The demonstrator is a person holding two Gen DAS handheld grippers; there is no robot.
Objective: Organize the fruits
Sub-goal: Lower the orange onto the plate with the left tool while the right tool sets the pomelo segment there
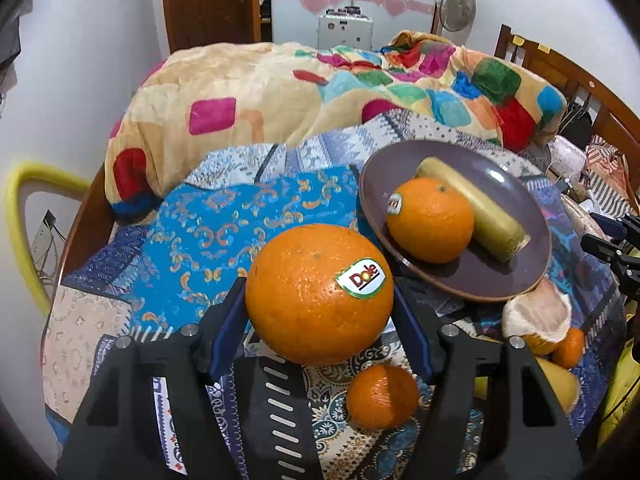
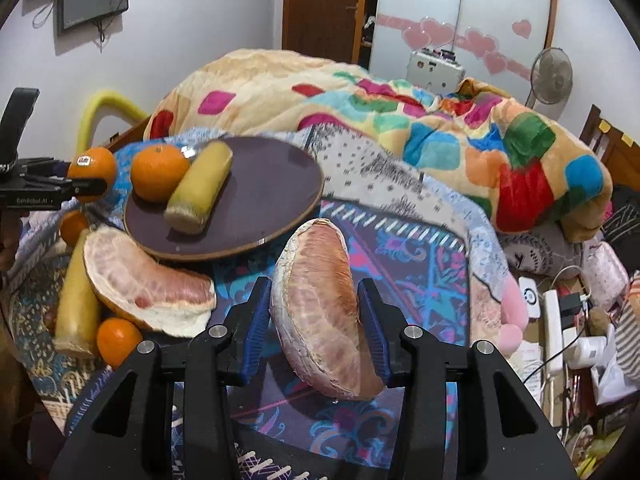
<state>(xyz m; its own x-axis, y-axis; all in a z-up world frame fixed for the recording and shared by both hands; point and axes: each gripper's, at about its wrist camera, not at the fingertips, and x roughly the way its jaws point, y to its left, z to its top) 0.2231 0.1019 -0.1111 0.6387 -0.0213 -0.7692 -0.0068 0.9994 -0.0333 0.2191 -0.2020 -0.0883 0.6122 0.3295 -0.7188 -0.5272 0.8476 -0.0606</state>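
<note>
Lifted clear of the bed: Dole orange point(image 1: 319, 293) clenched in left tongs point(image 1: 320, 320), pomelo wedge point(image 2: 322, 312) pinched in right tongs point(image 2: 316, 328), both apparently bound for brown plate point(image 2: 276, 184), frame centre, already carrying fruit.

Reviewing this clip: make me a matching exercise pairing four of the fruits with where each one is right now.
Things:
1. Dole orange
2. pomelo wedge
3. peeled banana
4. small orange

Places:
A. lying on the brown plate
B. gripped by the right gripper
C. on the bedspread, below the left gripper
D. gripped by the left gripper

Pairs: 1-D, 2-B, 3-A, 4-C
</note>
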